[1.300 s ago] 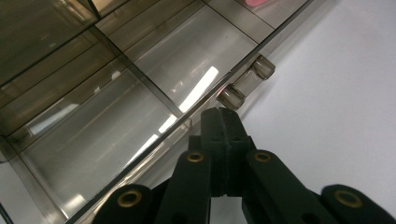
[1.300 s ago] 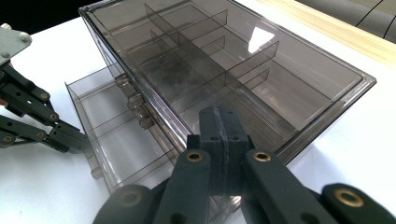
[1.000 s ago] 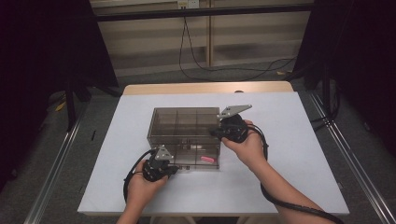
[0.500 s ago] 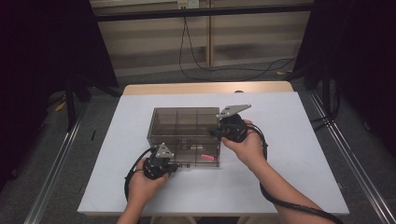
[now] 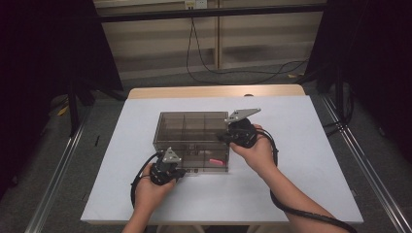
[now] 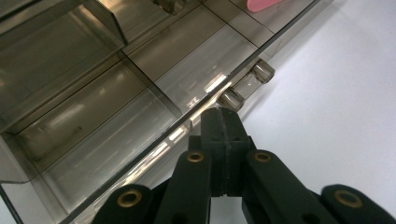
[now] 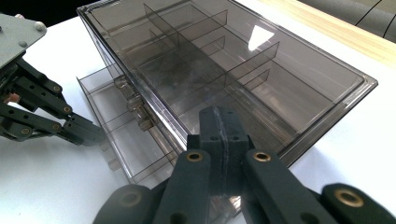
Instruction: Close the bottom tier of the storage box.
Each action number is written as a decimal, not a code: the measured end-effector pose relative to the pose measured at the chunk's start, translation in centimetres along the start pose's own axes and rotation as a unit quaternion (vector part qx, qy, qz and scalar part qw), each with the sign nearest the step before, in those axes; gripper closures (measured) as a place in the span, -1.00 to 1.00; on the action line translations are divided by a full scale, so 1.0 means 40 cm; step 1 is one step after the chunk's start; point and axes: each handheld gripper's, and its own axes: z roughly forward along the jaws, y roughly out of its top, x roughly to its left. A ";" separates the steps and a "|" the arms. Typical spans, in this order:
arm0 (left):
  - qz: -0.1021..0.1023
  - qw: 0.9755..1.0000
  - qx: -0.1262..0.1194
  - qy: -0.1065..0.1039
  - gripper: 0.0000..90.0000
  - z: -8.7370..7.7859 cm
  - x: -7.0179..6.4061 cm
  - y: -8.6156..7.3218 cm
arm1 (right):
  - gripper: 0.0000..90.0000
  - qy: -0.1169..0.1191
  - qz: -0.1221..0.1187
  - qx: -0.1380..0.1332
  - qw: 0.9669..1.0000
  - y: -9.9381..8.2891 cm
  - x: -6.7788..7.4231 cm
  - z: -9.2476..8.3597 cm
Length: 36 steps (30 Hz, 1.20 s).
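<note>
A smoky plastic box (image 5: 192, 136) was flanked by both grippers, left (image 6: 223, 122) at its drawer, right (image 7: 223, 122) on its lid, jaws pressed together.

**Bright desk, dark surround**

From my high view the white desk (image 5: 301, 170) is evenly lit from overhead while the room's sides fall to black. Glare streaks the smoky plastic organizer box (image 7: 261, 37) in both gripper views. My left hand-held gripper (image 6: 223, 122) looks soft and close; shadows stay faint.
</note>
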 end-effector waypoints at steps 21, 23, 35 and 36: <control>-0.006 1.000 -0.006 0.009 1.00 0.007 0.003 0.007 | 1.00 0.003 0.003 0.000 1.000 0.002 -0.002 0.002; -0.006 1.000 -0.006 0.009 1.00 0.008 0.003 0.007 | 1.00 0.003 0.003 0.000 1.000 0.002 -0.002 0.002; -0.013 1.000 -0.008 0.013 1.00 0.012 0.008 0.013 | 1.00 0.001 0.002 0.001 1.000 0.003 -0.002 0.002; -0.012 1.000 -0.007 0.011 1.00 0.013 0.010 0.013 | 1.00 0.003 0.004 0.000 1.000 0.003 -0.003 0.002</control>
